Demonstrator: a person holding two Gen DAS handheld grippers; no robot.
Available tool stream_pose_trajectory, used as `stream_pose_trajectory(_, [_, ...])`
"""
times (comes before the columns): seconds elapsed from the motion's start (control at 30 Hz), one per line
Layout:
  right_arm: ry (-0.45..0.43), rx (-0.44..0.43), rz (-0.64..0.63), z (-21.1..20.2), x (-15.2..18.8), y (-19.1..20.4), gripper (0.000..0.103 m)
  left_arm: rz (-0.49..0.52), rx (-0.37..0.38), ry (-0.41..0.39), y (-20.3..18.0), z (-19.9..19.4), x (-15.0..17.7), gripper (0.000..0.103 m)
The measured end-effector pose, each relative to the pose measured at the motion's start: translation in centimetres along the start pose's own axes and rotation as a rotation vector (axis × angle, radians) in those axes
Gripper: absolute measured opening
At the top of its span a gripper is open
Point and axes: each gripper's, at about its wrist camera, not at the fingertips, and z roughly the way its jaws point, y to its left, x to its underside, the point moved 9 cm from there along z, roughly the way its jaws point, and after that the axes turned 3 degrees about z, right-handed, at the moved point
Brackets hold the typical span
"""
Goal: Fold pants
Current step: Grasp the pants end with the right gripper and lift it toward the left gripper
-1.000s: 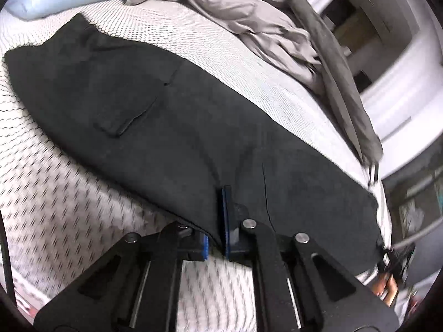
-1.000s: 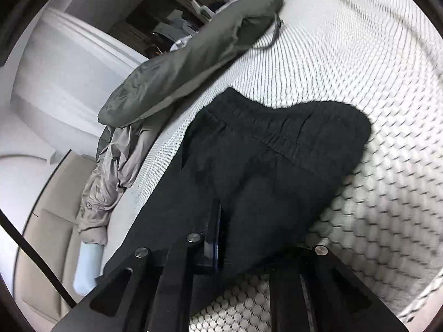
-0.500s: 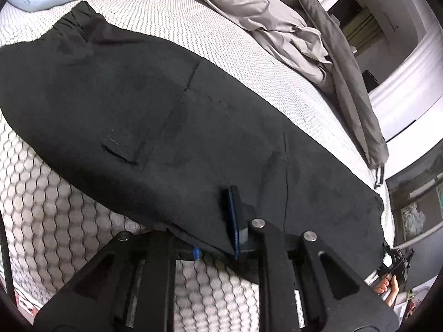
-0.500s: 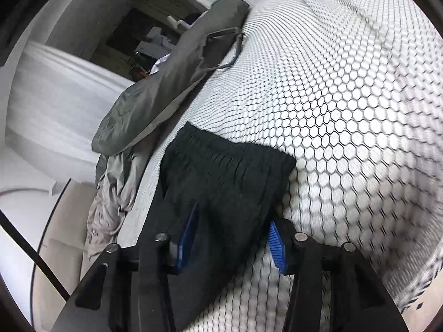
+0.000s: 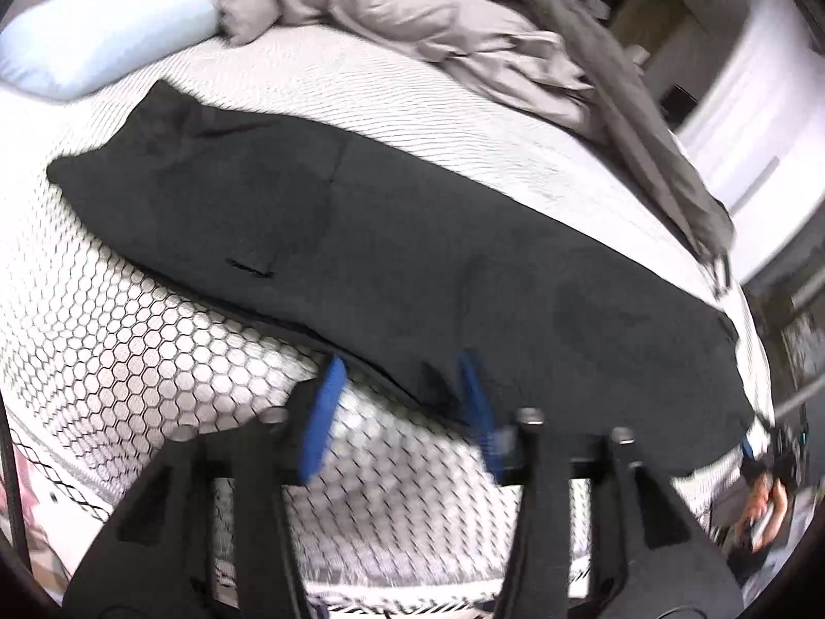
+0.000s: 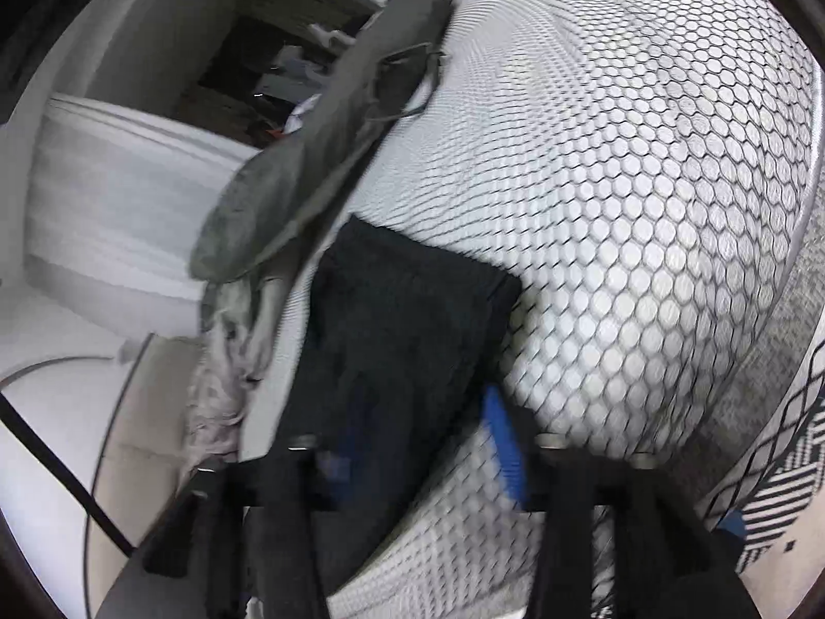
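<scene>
Bed (image 5: 103, 361), white cover with black hexagon print, fills both views. Black pants (image 5: 412, 258) lie flat across it, upper left to lower right in left wrist view; no readable label or writing anywhere. Grey crumpled bedding (image 5: 464, 36) at top, pale blue pillow (image 5: 98, 46) upper left. Left gripper (image 5: 402, 387) at bottom centre: jaws opening, blue pads apart, pants' near edge between them, not pinched. Right gripper (image 6: 417, 438) at bottom: jaws opening, pants end (image 6: 402, 320) between pads, unclamped.

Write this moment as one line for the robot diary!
step: fold pants | black pants: flat on bed | left gripper: jaws opening, off cloth | right gripper: jaws opening, pants edge between
</scene>
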Motion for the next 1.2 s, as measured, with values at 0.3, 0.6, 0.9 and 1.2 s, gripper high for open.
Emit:
stream_pose_trajectory(0.3, [-0.03,-0.001,-0.024,3.7,-1.2,1.3,0.071,0.148,0.256,0.016,-6.6,-0.6,0.6,0.087])
stream_pose_trajectory(0.6, [-0.136,0.059,-0.257,3.3,-0.7,6.5,0.015,0.199,0.185,-0.02,-10.6,4.0,-1.1,0.093])
stream_pose_trajectory(0.9, [0.074,-0.178,-0.809,7.0,15.0,25.7,0.022,0.195,0.206,-0.032,-12.8,6.8,-3.6,0.093])
stream_pose_trajectory(1.2, [0.447,-0.191,-1.07,10.2,26.6,25.5,0.056,0.132,0.3,-0.012,-13.0,6.7,-4.0,0.092])
